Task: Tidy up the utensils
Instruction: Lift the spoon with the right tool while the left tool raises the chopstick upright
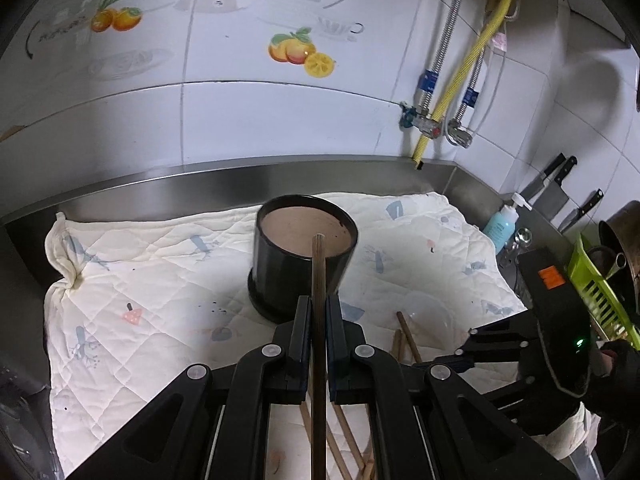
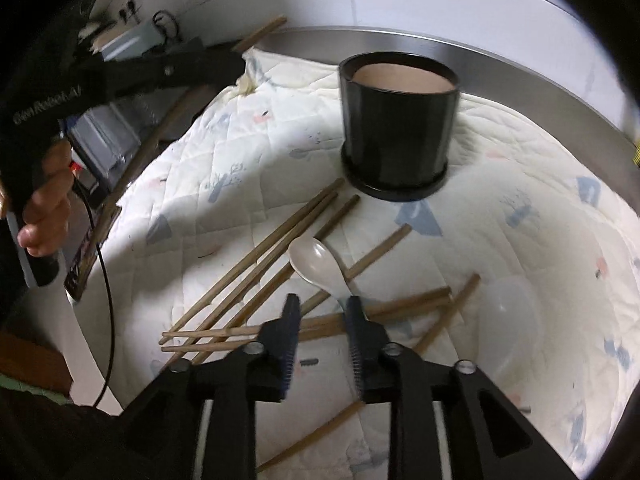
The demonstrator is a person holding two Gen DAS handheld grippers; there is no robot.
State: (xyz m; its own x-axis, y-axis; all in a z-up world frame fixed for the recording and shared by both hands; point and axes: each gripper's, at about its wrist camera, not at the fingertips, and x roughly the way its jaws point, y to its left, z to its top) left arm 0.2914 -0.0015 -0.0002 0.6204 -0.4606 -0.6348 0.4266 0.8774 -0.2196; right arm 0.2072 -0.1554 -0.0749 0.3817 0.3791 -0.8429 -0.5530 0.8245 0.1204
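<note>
A black round holder (image 1: 298, 258) (image 2: 396, 128) stands on a white quilted cloth (image 1: 160, 280) (image 2: 520, 208). My left gripper (image 1: 319, 306) is shut on a dark wooden chopstick (image 1: 319, 280) whose tip points at the holder's rim. In the right wrist view the left gripper and its chopstick (image 2: 260, 34) show at upper left. My right gripper (image 2: 320, 304) is open just above the handle of a white spoon (image 2: 318, 262). Several wooden chopsticks (image 2: 256, 268) lie scattered on the cloth around the spoon.
A clear lid or bowl (image 2: 508, 320) lies on the cloth at right. A steel backsplash (image 1: 200, 180) and tiled wall stand behind. A soap bottle (image 1: 502, 226), knives (image 1: 556, 188) and a green dish rack (image 1: 596, 288) are at far right.
</note>
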